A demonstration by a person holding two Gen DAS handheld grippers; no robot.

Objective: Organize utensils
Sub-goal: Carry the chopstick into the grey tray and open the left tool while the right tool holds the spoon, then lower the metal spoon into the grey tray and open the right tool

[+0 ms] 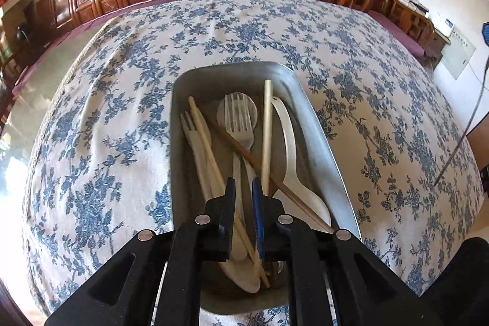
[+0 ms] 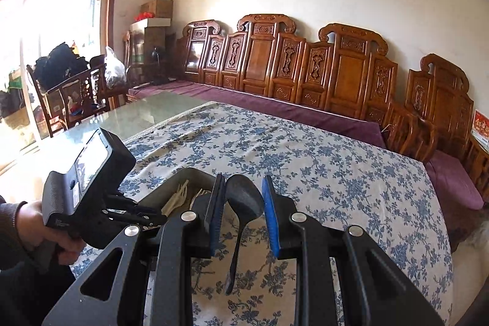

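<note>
A metal tray (image 1: 321,148) lies on the flowered tablecloth and holds several pale utensils. Among them are a clear fork (image 1: 237,118), a white spoon (image 1: 290,148), light chopsticks (image 1: 204,139) and a dark chopstick (image 1: 244,153). My left gripper (image 1: 243,182) hangs over the tray's near end, its jaws a narrow gap apart. Utensil handles lie below that gap and the pads press on nothing. My right gripper (image 2: 243,177) is raised over the table, shut on the bowl of a black spoon (image 2: 244,200) whose handle hangs down toward the camera. The tray (image 2: 183,174) shows to its left.
The blue-flowered cloth (image 1: 122,81) covers most of the table, with bare glass top (image 2: 137,115) at its left end. A carved wooden bench with a purple cushion (image 2: 305,112) runs along the far edge. A hand (image 2: 30,225) holds the left tool. Wooden chairs (image 2: 76,93) stand by the window.
</note>
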